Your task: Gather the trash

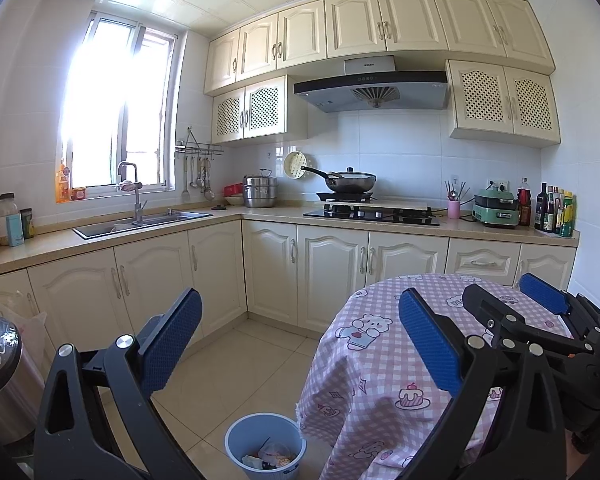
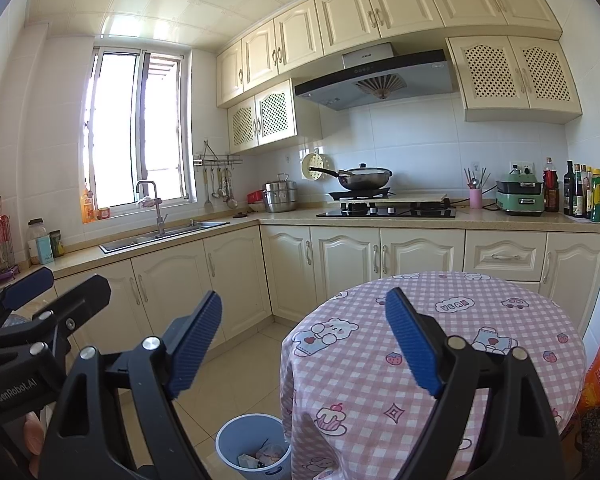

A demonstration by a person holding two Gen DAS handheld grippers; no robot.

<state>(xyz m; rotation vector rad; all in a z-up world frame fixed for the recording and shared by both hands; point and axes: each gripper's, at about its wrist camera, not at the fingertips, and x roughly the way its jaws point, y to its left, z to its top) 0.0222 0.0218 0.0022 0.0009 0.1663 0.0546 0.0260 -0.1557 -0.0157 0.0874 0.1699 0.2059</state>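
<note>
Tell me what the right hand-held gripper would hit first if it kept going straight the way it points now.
The right hand-held gripper, open and empty, aims between the round table and the floor gap. Its right finger would probably brush the table's near edge first; otherwise the base cabinets beyond. Depth is hard to judge.

The floor (image 1: pixel 256 364) is laid with pale glossy tiles, and the wall (image 1: pixel 400 140) is covered with white glazed tiles. The sink (image 1: pixel 140 226) and the steamer pot (image 1: pixel 260 192) are made of shiny bare metal. A soft matt cloth (image 2: pixel 440 360) with a pink check is spread over the table. The bin (image 2: pixel 254 446) is of smooth blue plastic, with crumpled paper and wrappers seen inside. The gripper pads (image 2: pixel 196 344) are covered with ribbed blue rubber, on matt black plastic arms. The cabinet doors (image 1: pixel 332 276) are painted cream, with a satin finish.
</note>
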